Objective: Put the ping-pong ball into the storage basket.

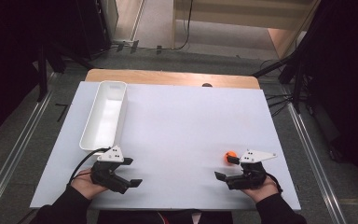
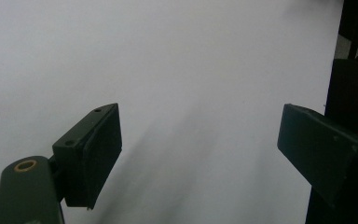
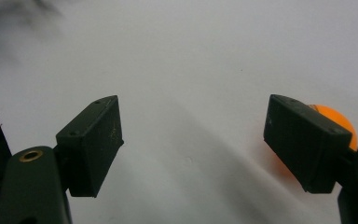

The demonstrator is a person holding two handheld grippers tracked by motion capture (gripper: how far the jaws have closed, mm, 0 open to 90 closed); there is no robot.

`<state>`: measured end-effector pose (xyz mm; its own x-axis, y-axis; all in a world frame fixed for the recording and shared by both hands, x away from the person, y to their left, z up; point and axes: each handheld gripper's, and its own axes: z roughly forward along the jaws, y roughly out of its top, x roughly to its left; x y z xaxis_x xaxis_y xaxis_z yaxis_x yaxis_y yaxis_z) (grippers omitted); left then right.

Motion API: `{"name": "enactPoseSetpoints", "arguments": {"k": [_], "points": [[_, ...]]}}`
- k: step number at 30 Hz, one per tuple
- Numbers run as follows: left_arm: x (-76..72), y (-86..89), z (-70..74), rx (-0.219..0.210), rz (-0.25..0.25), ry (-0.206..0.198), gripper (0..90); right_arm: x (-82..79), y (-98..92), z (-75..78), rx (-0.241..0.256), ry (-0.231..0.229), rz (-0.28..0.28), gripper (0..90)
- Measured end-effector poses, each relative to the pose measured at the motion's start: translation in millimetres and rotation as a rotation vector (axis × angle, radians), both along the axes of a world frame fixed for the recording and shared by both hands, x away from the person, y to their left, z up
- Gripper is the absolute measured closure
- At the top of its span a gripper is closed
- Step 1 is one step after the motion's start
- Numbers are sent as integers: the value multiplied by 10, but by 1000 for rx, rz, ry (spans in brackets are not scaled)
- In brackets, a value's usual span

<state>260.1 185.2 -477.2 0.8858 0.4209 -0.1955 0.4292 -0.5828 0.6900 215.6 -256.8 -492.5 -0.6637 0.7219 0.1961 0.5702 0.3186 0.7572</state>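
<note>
While both grippers rest low at the near edge of the white board (image 1: 177, 126), the orange ball (image 1: 230, 156) lies on that board just beyond the right gripper (image 1: 227, 167), close to the board's near right corner. In the high view the ball sits right against the outer jaw of that gripper, and I cannot tell whether the 2 touch. In the right gripper view the ball (image 3: 338, 120) peeks out from behind the right-hand jaw, on its outer side, not between the jaws. The right gripper (image 3: 193, 140) has its 2 jaws spread wide, with bare board between them, and it pinches nothing.

Over toward the board's near left corner, the left gripper (image 1: 133, 171) is held in a hand with a dark sleeve, a black cable looping off its back. Its jaws are also spread wide, as the left gripper view shows, with plain white board between them (image 2: 200, 135) and nothing gripped.

Along the board's left side stands a long white bin (image 1: 104, 115), running from the far edge toward the left gripper and ending just beyond it. The bin is well apart from the ball. Past the board's far edge, a strip of wooden table (image 1: 168, 77) shows.
</note>
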Motion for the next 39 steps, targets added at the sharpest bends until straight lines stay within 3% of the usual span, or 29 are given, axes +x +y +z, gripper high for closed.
{"name": "enactPoseSetpoints", "arguments": {"k": [19,27,39], "points": [[4,5,2,2,-4,7,140,10,-13,-5,6,14,-7,183],[4,4,-4,-4,-1,3,140,15,-40,1,8,-4,-19,186],[8,11,-3,-1,-5,1,140,31,-137,10,20,-11,-101,185]]}}
